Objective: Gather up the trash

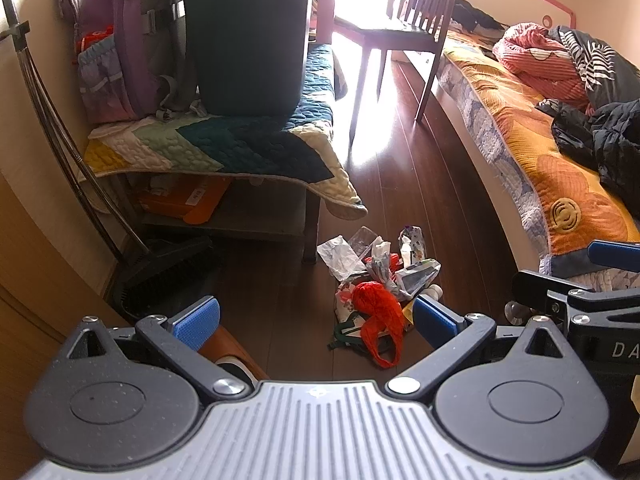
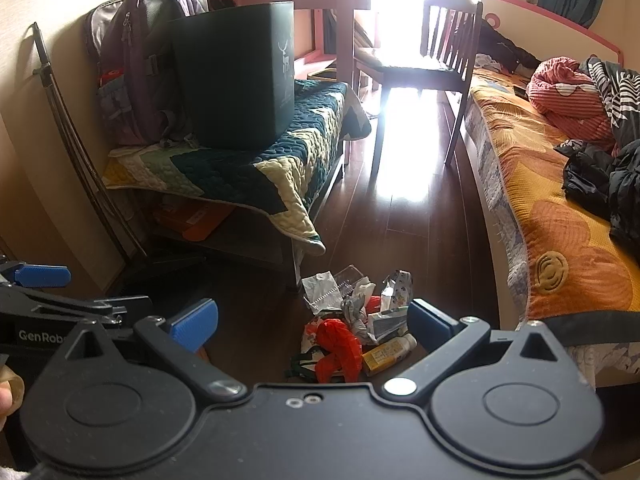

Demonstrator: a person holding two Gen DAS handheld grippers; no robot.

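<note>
Left gripper [image 1: 316, 320] and right gripper [image 2: 314, 326]: jaws wide apart, nothing held, both above the floor. Bin [image 1: 246, 36] stands on the bench [image 1: 224, 148], left. Trash pile [image 1: 380, 276] lies on the floor, centre, near the bed [image 1: 560, 184]. Best start: loose red bag [image 2: 338, 346], nearest, pinched at a fold.

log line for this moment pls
phase: approach | left gripper: open, empty | right gripper: open, empty | trash pile: on floor, untouched | bin: on bench
</note>
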